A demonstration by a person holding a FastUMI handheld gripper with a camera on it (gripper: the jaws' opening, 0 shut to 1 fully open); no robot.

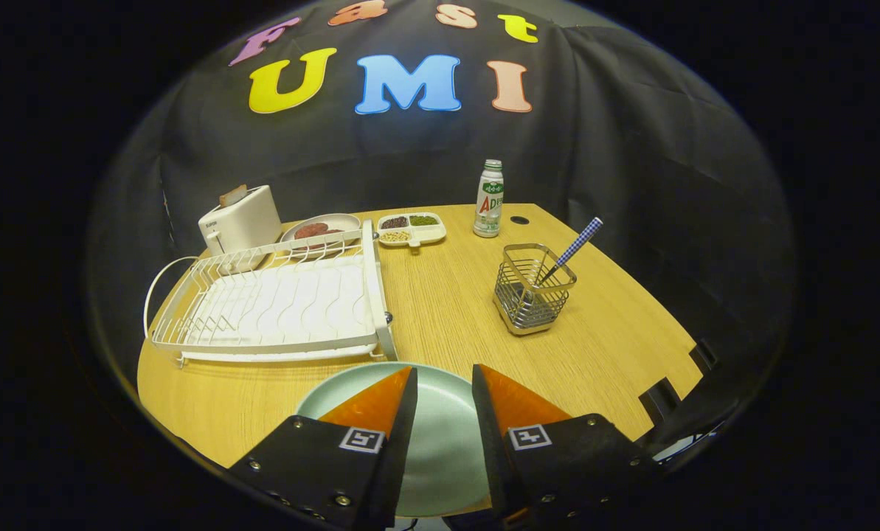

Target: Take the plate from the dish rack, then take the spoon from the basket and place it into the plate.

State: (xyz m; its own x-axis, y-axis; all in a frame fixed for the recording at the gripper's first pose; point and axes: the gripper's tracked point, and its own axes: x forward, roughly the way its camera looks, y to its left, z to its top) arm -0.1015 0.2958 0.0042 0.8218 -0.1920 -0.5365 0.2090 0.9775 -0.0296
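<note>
Wooden table point(447, 310): light oak top, carries every item below

Dish rack point(277, 302): white wire frame with a drip tray, on the table's left half; slots empty

Plate point(440, 435): pale green, round, flat on the table at the near edge, just in front of the rack's near right corner; seen between and under the two fingers

Gripper point(444, 383): fingers apart with a narrow gap, nothing between them, held over the plate, tips pointing toward the rack and basket

Toaster point(239, 220): white, behind the rack's far left corner, a slice standing in its slot

Second plate point(321, 227): pale, with dark red food, behind the rack, between toaster and divided dish

Divided dish point(411, 228): white, compartments of dark, green and pale grains, just beyond the rack's far right corner

Basket point(534, 289): metal wire, square, upright, on the table's right half, well apart from the green plate

Bottle point(489, 199): white with green cap, upright, far edge of the table beyond the basket

Spoon point(574, 249): standing in the basket, blue-and-white checked handle leaning out to the right; bowl end hidden inside
</note>
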